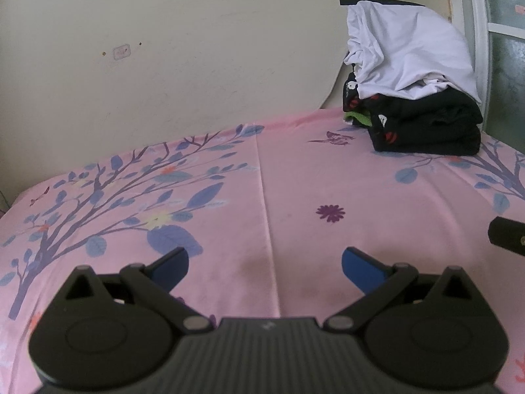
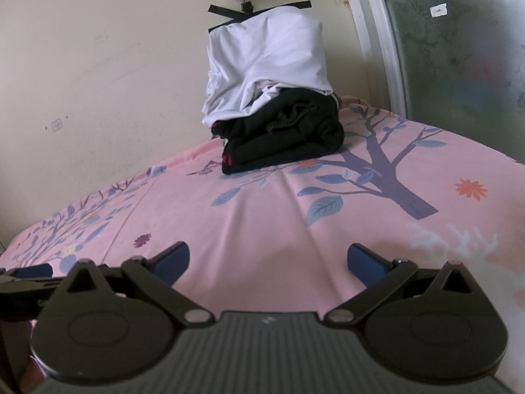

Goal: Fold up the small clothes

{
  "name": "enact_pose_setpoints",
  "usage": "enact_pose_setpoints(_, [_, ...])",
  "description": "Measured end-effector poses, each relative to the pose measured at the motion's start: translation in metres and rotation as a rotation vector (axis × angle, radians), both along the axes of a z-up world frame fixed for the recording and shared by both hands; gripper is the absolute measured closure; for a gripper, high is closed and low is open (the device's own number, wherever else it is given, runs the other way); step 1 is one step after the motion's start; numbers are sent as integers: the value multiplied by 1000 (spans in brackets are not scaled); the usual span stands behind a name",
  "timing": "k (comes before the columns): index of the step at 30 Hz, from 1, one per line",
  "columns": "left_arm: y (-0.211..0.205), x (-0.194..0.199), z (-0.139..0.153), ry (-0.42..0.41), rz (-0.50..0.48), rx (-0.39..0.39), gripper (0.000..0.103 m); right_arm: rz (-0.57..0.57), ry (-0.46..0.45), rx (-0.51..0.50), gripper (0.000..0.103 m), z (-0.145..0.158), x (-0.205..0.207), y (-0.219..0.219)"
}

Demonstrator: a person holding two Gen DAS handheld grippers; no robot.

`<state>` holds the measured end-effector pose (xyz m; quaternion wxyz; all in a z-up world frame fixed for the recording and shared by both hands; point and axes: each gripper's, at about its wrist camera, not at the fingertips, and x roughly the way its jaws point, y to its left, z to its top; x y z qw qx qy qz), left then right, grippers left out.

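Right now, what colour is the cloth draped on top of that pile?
White cloth, over black folded clothes; clearest in the right wrist view.

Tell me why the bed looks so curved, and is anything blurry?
Left wrist view: the fisheye lens bows the pink bedsheet, corners go dark, and the left gripper looks soft. Right wrist view: same bowing, and the window frame curves.

Premises: a home bedroom. Evidence: bed covered by a pink sheet printed with trees (image 1: 295,177), stacked clothes at its far edge, scuffed cream wall (image 1: 164,49), frosted-glass white-framed window (image 2: 459,49).
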<state>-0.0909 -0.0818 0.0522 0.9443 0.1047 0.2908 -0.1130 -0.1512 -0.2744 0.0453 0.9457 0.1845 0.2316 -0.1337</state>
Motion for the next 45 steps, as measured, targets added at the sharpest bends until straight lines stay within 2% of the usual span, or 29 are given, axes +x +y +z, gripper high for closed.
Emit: enact_pose_setpoints(45, [1, 2, -3, 15, 15, 25, 0, -3, 11, 2, 6, 1, 1, 1])
